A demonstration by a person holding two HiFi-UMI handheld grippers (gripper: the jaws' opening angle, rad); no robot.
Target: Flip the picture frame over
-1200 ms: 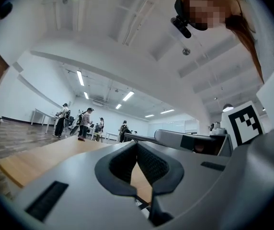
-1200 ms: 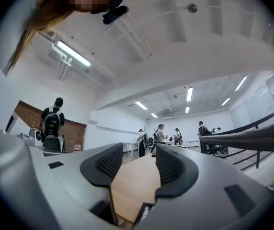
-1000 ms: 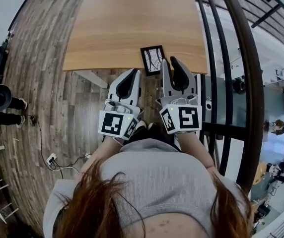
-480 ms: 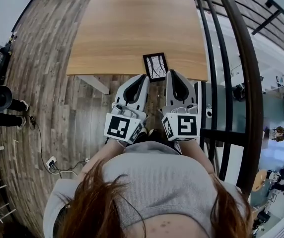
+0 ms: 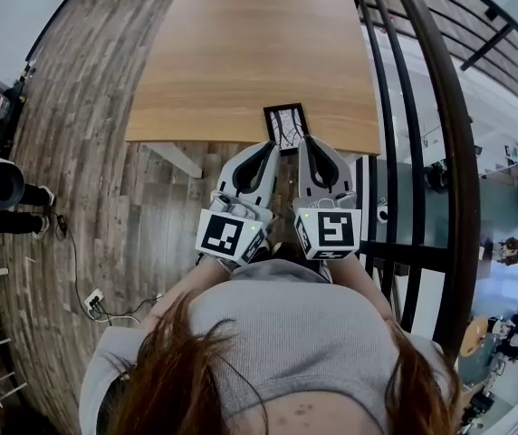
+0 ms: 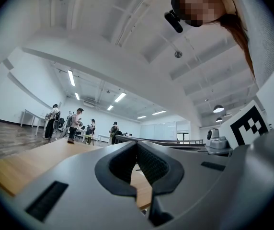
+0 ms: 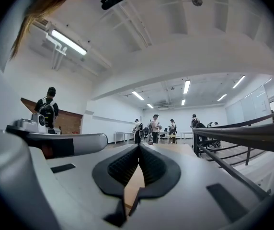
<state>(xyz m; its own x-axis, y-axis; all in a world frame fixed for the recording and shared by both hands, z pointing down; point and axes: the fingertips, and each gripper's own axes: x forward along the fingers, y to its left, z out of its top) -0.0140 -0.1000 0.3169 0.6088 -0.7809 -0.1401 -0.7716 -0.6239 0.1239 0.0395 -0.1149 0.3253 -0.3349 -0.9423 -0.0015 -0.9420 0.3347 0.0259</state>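
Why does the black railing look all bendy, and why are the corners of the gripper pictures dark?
Head view: the wide lens bows the railing and the table edges into curves, so they are probably straighter than they look. Left gripper view and right gripper view: the fisheye picture is round, so the corners stay black. Right gripper view: the ceiling lights glare white. Left gripper view: the mosaic patch at the top was added afterwards.

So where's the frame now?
Head view: the frame lies at the table's near edge, right of centre, just ahead of the left gripper and right gripper.
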